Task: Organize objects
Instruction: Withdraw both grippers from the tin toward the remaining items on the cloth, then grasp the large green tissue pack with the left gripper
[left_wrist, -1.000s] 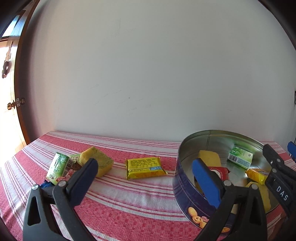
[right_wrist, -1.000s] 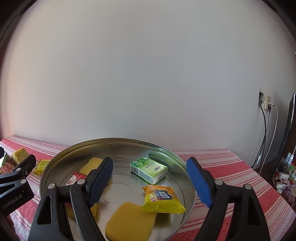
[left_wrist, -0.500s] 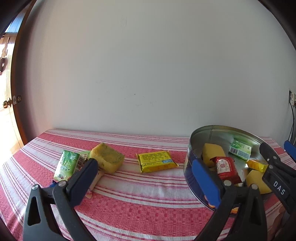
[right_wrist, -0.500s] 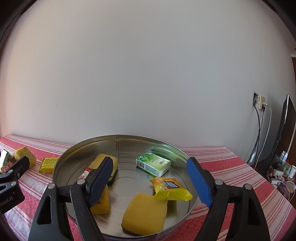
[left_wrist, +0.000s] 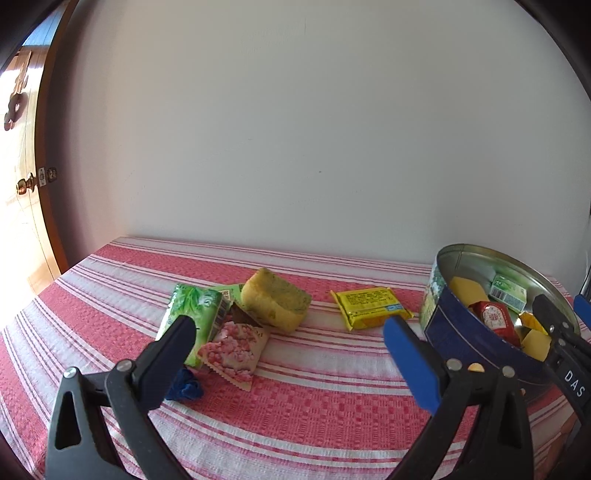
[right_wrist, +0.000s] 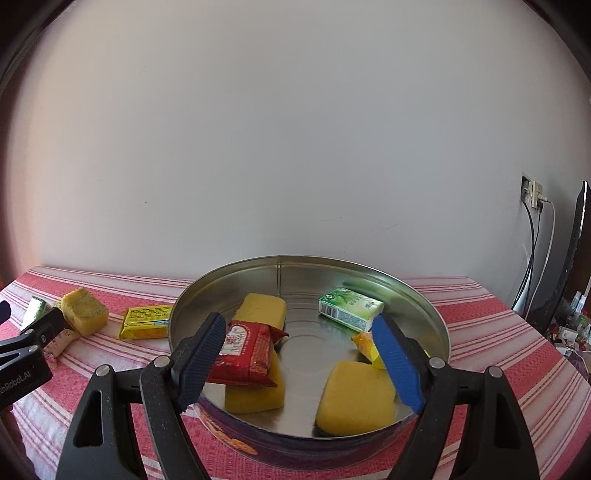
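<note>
Loose on the red striped tablecloth (left_wrist: 332, 398) lie a green tissue pack (left_wrist: 192, 314), a pink snack packet (left_wrist: 236, 350), a yellow-green sponge (left_wrist: 275, 302) and a yellow packet (left_wrist: 369, 308). My left gripper (left_wrist: 288, 332) hangs open just short of them, holding nothing. The round metal tin (right_wrist: 295, 258) holds a red packet (right_wrist: 247, 350), three yellow sponges (right_wrist: 354, 402), a green tissue pack (right_wrist: 351, 308) and a yellow-orange snack (right_wrist: 365, 343). My right gripper (right_wrist: 297, 332) is open over the tin's near rim, with nothing between its fingers.
A small crumpled blue thing (left_wrist: 184, 384) sits by the left finger. The white wall runs along the table's far edge. A door (left_wrist: 22, 221) stands at the left; a wall socket with cables (right_wrist: 532, 195) and a dark screen edge (right_wrist: 576, 258) are at the right.
Both grippers have drawn back and to the left, away from the tin. The tin now sits further right in both views, and the loose items lie in front of the left gripper.
</note>
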